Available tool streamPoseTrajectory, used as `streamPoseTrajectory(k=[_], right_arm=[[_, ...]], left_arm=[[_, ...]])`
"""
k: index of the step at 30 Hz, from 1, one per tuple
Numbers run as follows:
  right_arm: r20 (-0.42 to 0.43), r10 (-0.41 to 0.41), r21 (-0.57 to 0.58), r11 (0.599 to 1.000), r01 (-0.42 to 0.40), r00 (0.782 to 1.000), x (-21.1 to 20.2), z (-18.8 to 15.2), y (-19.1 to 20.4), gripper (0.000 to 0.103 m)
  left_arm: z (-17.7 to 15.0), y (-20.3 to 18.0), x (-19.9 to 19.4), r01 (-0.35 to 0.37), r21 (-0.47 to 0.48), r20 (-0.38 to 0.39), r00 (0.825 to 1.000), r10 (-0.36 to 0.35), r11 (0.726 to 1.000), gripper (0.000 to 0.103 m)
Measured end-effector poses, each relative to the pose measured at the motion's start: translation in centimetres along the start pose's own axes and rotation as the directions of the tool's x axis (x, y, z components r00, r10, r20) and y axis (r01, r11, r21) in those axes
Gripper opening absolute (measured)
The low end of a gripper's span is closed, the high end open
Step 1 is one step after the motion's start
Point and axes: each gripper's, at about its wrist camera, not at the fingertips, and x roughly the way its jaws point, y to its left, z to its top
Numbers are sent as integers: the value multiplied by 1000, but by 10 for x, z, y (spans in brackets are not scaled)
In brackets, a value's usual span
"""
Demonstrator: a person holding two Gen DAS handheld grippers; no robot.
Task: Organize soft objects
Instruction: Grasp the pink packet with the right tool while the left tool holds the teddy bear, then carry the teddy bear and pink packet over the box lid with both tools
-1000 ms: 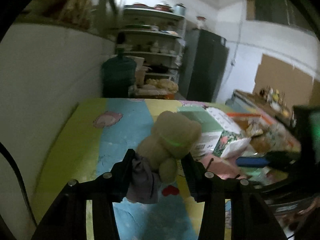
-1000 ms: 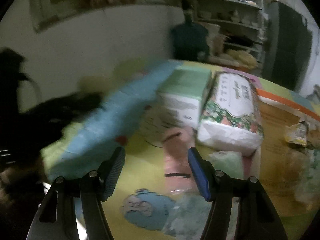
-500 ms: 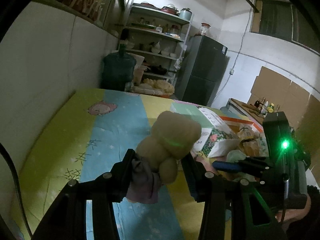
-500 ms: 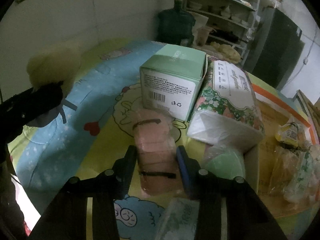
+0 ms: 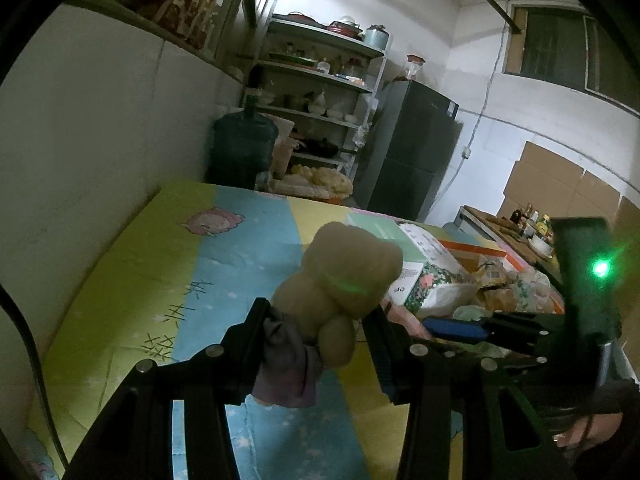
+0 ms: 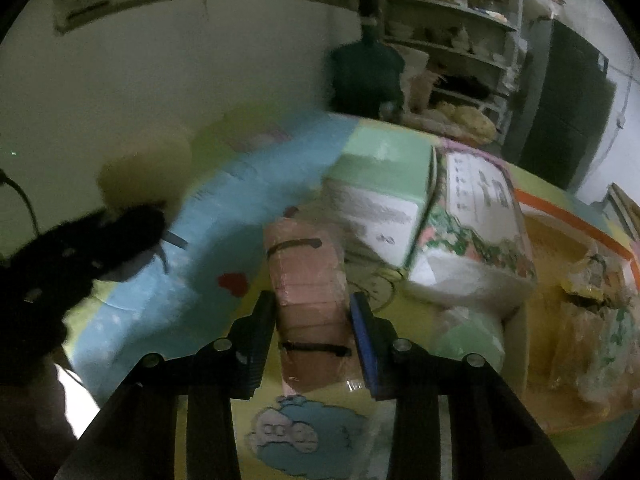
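Note:
A beige plush toy with a purple cloth part is held above the cartoon bed sheet, my left gripper shut on its lower half. A pink wrapped soft pack with two dark bands stands between the pads of my right gripper. The jaws are closing and both pads touch its sides. In the left wrist view the right gripper reaches in from the right, a green light on its body. The left gripper and the plush toy are blurred at the left of the right wrist view.
A green-topped box and a flowered tissue pack lie just behind the pink pack. A pale green bag and snack bags crowd the right. A wall runs along the bed's left side. A water jug, shelves and a dark fridge stand beyond.
My right gripper's jaws have narrowed from wide apart onto the pink pack. The left gripper keeps its hold on the plush toy and has barely moved.

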Motion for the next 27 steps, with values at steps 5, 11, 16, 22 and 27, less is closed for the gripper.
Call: streamPoseTrajectory(k=[5,11,16,22,27], right_arm=[[86,50,7,999,-51,995,-25,10,6,39],[181,56,15,998,-59,982,-58,15,3,39],[227,43,25,998,-50,973,-82,12,-3,39],[270,12,58,998,-28,963,-103,6,-21,39],[300,-18,96,995,-11,954,-119,1,-41,39]], left_arm=[[3,-3,-12,-7,-2,32,999,7,1000,48],[8,-14,-23,2,17,59,998,-3,1000,48],[13,-33,-27,23,43,77,997,-26,999,48],[22,-58,-29,45,82,93,994,-53,996,48],[28,-79,-26,66,102,96,992,-76,993,48]])
